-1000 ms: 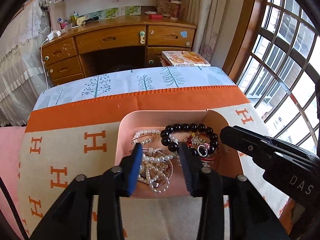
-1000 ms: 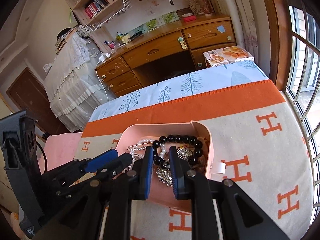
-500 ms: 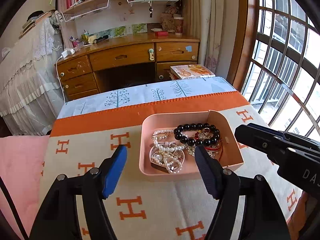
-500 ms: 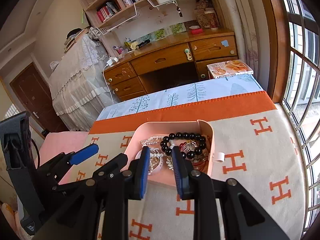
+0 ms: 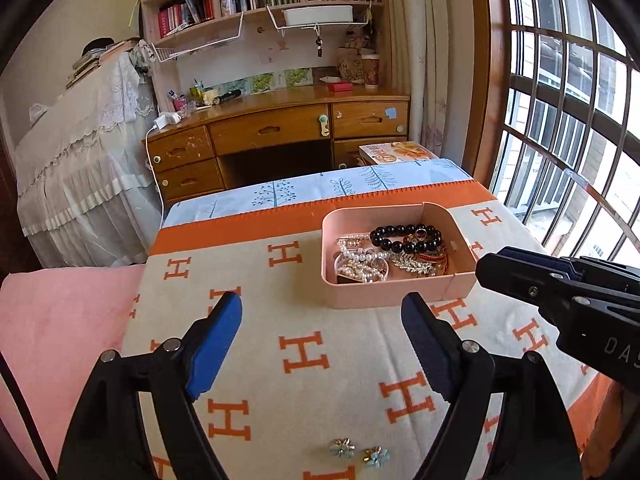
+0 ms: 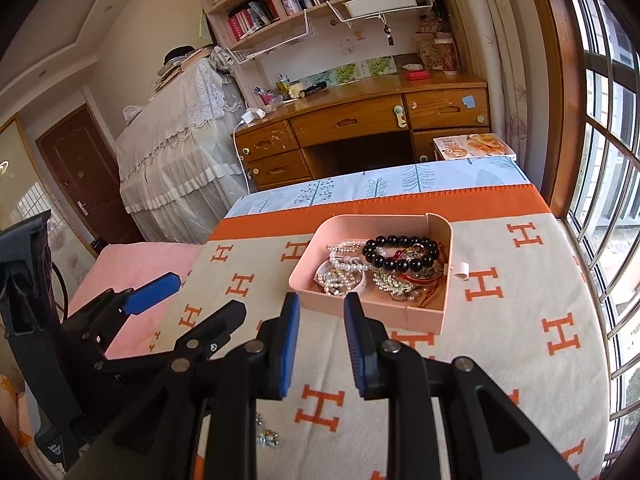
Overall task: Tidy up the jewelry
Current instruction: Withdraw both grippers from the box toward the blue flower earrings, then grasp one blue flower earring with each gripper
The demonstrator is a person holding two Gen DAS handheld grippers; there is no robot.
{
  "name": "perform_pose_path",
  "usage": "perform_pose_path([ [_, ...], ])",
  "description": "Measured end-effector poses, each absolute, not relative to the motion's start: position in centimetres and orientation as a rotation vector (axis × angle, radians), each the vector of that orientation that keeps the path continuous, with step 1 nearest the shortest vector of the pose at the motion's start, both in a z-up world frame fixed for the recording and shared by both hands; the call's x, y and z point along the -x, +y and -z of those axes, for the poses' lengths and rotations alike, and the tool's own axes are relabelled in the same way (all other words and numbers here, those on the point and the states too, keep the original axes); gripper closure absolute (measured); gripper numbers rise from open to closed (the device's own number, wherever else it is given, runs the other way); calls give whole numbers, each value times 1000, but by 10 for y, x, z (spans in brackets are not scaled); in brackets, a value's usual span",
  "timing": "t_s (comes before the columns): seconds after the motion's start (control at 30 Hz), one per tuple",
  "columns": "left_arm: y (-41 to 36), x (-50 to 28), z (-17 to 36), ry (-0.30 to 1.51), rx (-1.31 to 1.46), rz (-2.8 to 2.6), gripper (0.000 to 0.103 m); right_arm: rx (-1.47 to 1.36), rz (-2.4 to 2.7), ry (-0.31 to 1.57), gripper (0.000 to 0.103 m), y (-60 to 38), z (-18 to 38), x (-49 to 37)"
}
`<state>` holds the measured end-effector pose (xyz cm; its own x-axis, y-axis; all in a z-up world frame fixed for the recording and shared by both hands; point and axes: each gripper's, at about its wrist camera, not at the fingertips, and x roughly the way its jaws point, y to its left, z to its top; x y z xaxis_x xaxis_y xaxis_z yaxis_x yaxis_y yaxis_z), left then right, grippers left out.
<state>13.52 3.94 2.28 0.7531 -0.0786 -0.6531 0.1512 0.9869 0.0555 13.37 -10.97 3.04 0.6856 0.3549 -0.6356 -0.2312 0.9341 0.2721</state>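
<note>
Distance has grown: both tongs are now back from the pink plastic tray of beads and pearls, centre right of the frame. Your left gripper is opening, empty; your right gripper stands slightly apart, empty. Two small flower earrings wait at the bottom.

Pink tray sitting on beige blanket showing orange H pattern and orange border; black bead bracelet, white pearls lying inside.
</note>
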Motion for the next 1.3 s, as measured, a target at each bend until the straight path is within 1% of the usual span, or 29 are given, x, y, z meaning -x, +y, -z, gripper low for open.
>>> perform_pose_path([
  [0.23, 61, -102, -10, 722, -82, 100, 21, -142, -363, 755, 80, -94, -20, -110],
  [0.47, 79, -88, 15, 793, -12, 72, 20, -120, -390, 816, 80, -80, 3, -101],
  [0.77, 98, -84, 40, 848, 45, 25, 21, -74, -423, 865, 79, -64, 26, -92],
  [0.83, 100, -84, 46, 857, 34, 7, 20, -66, -429, 877, 73, -62, 31, -91],
  [0.9, 102, -85, 51, 872, 30, -5, 20, -57, -433, 890, 71, -59, 36, -90],
  [1.3, 122, -92, 78, 949, 54, -40, 20, 6, -491, 961, 71, -46, 66, -81],
])
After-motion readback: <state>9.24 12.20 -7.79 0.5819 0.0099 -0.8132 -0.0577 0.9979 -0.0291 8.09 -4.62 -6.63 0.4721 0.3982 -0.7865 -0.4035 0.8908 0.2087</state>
